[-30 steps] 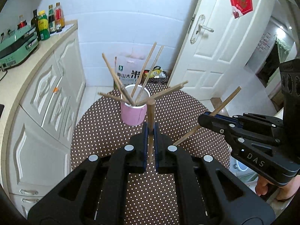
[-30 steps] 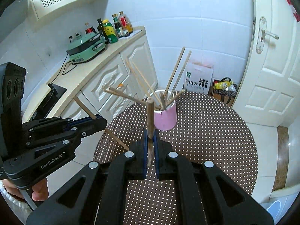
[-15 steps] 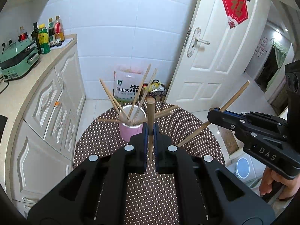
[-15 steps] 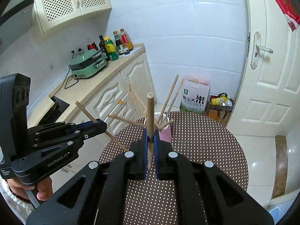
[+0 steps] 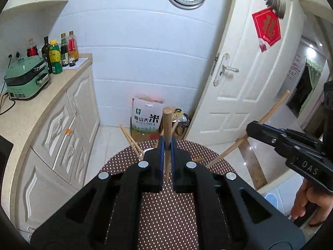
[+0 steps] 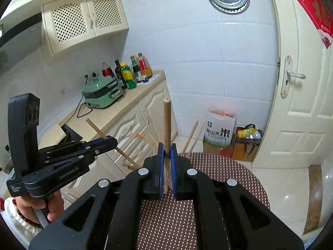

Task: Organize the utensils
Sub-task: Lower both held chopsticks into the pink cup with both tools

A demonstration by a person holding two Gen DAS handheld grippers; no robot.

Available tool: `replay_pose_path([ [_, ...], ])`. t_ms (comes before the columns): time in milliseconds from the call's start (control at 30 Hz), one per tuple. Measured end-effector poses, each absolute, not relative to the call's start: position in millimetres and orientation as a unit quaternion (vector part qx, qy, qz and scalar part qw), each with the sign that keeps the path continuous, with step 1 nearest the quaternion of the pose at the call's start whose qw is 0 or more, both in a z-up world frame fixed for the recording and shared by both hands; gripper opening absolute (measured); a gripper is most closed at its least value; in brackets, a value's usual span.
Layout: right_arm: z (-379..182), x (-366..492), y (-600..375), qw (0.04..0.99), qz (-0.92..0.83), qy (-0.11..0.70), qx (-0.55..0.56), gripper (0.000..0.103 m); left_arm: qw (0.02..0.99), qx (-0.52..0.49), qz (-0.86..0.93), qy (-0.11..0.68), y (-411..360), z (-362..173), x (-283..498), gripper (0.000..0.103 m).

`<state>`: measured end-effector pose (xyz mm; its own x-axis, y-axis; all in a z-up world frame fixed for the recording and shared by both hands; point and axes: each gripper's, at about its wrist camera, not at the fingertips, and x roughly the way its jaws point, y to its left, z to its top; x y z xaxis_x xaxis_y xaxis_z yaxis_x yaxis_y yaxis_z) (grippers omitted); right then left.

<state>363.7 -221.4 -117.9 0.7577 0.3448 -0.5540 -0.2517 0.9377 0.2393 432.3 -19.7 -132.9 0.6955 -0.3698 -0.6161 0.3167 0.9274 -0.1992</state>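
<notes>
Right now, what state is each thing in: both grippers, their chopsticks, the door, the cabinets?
Left gripper: jaws shut on a chopstick.
Left chopstick: held upright.
Right gripper: jaws shut on a chopstick.
Right chopstick: held upright.
Door: ajar.
Wall cabinets: closed.

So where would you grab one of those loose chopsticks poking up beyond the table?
Take the chopstick by its bare upper shaft, from above, jaws across it: it leans upward, its lower end hidden behind the right gripper.
</notes>
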Motion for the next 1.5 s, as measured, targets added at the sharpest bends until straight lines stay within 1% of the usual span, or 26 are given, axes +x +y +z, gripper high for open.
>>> replay_pose_path([
  [333,-115.4,396.4,-227.5,0.934,0.174,0.301,0.078,0.005,0.922,-0.071,-0.163,0.345,-14.2,-135.0,469.1,0.006],
  [433,-115.0,407.2,-228.8,0.933,0.182,0.3,0.083,0.005,0.924,-0.063,-0.156,0.343,-18.2,-135.2,478.6,0.006],
  [867,-91.1,444.5,-230.6,0.931,0.216,0.278,0.093,0.005,0.903,-0.056,-0.131,0.405,-22.8,-185.6,522.3,0.006],
  [1233,-140.8,471.4,-225.0,0.919,0.2,0.327,0.091,0.005,0.886,-0.039,-0.125,0.444,-29.6,-218.2,531.3,0.006],
  [1500,-155.8,474.4,-221.6,0.923,0.187,0.328,0.077,0.005,0.875,-0.033,-0.127,0.466,-34.4,-234.7,529.4,0.006],
])
